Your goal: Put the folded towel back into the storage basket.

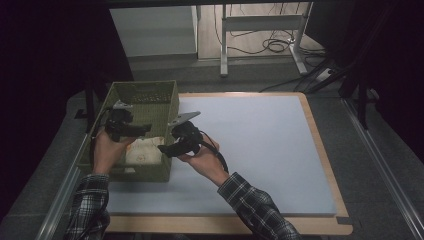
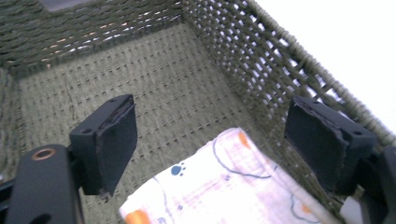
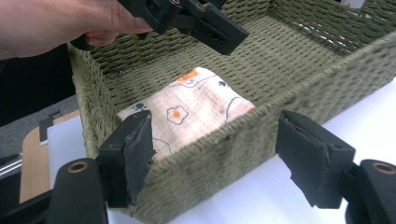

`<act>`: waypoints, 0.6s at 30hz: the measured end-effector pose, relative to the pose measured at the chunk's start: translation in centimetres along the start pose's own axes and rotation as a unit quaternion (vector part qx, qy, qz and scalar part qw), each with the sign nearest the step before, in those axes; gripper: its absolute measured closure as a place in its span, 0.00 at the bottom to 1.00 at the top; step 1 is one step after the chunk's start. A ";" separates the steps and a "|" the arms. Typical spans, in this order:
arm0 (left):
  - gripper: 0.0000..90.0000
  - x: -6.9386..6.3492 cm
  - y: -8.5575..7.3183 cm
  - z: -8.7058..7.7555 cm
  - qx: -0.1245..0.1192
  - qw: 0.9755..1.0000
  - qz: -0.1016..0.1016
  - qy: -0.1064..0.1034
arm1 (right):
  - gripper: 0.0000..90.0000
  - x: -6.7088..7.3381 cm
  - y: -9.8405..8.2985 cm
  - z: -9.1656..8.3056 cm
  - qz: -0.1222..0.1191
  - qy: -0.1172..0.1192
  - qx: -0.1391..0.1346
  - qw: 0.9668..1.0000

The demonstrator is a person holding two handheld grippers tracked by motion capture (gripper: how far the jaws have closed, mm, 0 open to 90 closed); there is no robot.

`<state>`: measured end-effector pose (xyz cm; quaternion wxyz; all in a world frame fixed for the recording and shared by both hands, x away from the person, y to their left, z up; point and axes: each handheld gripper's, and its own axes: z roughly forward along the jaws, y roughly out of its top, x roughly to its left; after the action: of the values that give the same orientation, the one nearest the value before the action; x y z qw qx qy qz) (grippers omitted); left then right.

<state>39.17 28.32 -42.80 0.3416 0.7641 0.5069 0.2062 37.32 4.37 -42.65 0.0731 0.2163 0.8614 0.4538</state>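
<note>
A green woven basket (image 1: 165,97) stands on the table's left side. A folded white cloth with small prints (image 1: 144,150) lies flat in its near end (image 2: 224,186) (image 3: 187,112). My left gripper (image 1: 142,129) hovers over the basket, open, its jaws empty above the cloth (image 2: 212,142). My right gripper (image 1: 165,148) is open just outside the basket's right wall (image 3: 243,135), pointing at it, nothing between its jaws (image 3: 215,151). The left gripper (image 3: 205,25) and the hand holding it appear at the top of the right gripper view.
The basket sits on a pale blue mat (image 1: 260,145) over a wooden table (image 1: 327,160). The mat's right side is bare. Behind the table stand a white desk frame (image 1: 260,25) and cables (image 1: 272,45) on the floor.
</note>
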 end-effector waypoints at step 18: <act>0.06 -3.8 2.5 0.5 -0.018 0.998 0.004 -0.066 | 0.22 -3.0 -3.3 -4.7 0.016 -0.010 0.005 1.000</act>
<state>39.57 24.04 -41.22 0.3872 0.7717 0.4766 0.1654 37.44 -2.06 -42.88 0.0732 0.2353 0.8592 0.4485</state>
